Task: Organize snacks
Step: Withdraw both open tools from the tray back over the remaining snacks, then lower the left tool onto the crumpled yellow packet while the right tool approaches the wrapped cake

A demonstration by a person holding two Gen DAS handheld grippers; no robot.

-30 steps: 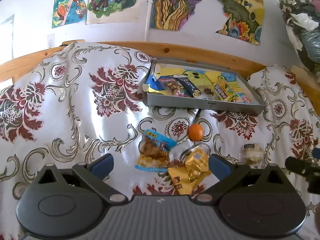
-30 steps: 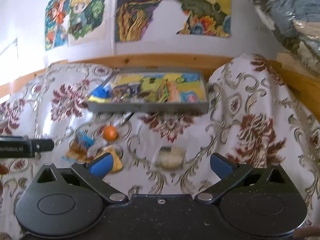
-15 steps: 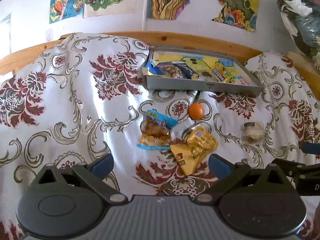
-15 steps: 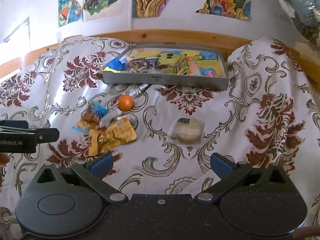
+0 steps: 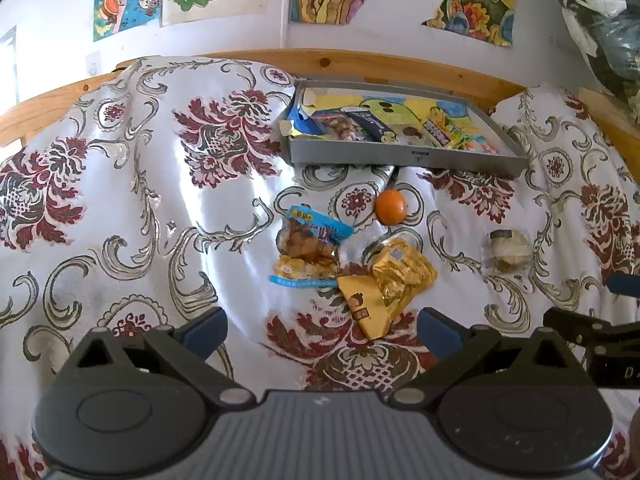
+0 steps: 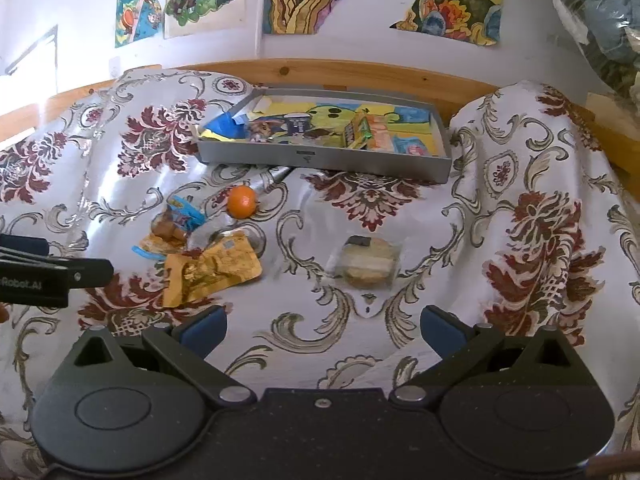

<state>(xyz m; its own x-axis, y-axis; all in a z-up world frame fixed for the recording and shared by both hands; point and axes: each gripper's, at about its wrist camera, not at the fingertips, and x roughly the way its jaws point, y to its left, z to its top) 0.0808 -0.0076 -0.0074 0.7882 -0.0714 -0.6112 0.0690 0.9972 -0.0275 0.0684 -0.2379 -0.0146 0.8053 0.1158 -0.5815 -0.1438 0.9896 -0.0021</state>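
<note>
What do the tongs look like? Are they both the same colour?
Nearly. Both tongs have black arms with round discs and blue pads on the tips. The left tongs have a grey ridged body; the right tongs have a black one. White lettering shows on the left tongs' side.

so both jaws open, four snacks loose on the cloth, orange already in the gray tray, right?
Not the orange. The right wrist view shows it on the cloth, in front of the gray tray, not in it. The rest holds: both jaws open, four snacks loose.
</note>
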